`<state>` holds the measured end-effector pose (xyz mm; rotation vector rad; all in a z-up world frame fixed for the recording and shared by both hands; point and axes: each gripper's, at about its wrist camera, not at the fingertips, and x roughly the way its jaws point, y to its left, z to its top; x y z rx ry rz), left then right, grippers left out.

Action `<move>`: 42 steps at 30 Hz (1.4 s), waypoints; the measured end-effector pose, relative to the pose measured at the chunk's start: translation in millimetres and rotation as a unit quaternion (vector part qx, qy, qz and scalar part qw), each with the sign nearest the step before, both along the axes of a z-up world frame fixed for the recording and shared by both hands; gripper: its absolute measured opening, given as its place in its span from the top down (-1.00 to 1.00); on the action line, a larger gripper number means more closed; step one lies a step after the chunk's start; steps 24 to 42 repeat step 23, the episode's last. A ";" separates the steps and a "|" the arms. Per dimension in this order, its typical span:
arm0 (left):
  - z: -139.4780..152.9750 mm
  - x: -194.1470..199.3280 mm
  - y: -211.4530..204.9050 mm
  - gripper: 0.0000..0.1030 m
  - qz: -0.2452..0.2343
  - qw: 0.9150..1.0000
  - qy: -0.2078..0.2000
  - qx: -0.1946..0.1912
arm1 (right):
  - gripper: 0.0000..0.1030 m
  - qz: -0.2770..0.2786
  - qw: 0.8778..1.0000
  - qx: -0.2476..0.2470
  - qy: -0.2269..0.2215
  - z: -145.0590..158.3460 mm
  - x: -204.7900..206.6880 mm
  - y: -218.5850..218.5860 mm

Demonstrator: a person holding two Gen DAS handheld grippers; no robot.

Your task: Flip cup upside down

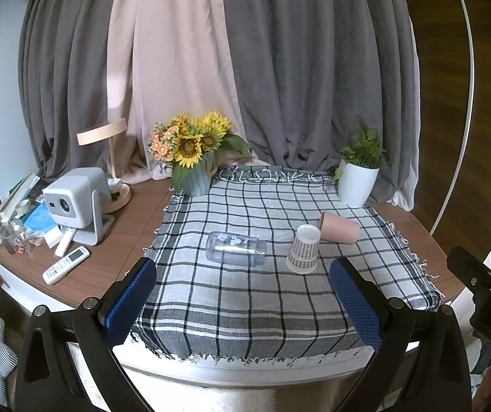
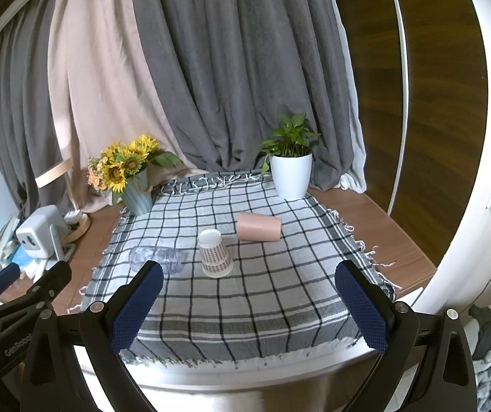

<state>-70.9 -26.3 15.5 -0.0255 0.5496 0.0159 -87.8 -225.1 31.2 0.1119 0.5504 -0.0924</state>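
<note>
A checked paper cup (image 1: 303,249) (image 2: 215,252) stands upside down, mouth down, in the middle of the plaid cloth (image 1: 245,302) (image 2: 245,309). A pink cup (image 1: 339,227) (image 2: 258,226) lies on its side just behind it. A clear plastic cup (image 1: 236,248) (image 2: 158,258) lies on its side to the left. My left gripper (image 1: 245,305) is open and empty, held back over the cloth's near edge. My right gripper (image 2: 250,305) is open and empty, also near the front edge. Each gripper shows at the edge of the other's view.
A sunflower vase (image 1: 195,158) (image 2: 132,178) stands at the cloth's back left, a white potted plant (image 1: 360,171) (image 2: 290,168) at the back right. A projector (image 1: 73,199), lamp (image 1: 108,144), remote (image 1: 65,264) and clutter sit on the wooden table to the left. Curtains hang behind.
</note>
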 end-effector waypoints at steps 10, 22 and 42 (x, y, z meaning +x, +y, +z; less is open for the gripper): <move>0.6 1.7 -1.0 -1.00 -0.002 1.000 0.000 0.000 | -0.96 0.000 1.000 0.000 0.000 0.3 1.4 -1.2; 1.7 4.7 -4.2 -1.00 -0.004 1.000 0.000 0.000 | -0.96 -0.002 1.000 0.000 0.002 -1.3 2.8 -4.8; 1.7 4.7 -4.3 -1.00 -0.004 1.000 0.000 0.000 | -0.96 -0.003 1.000 0.000 0.002 -1.3 2.6 -5.1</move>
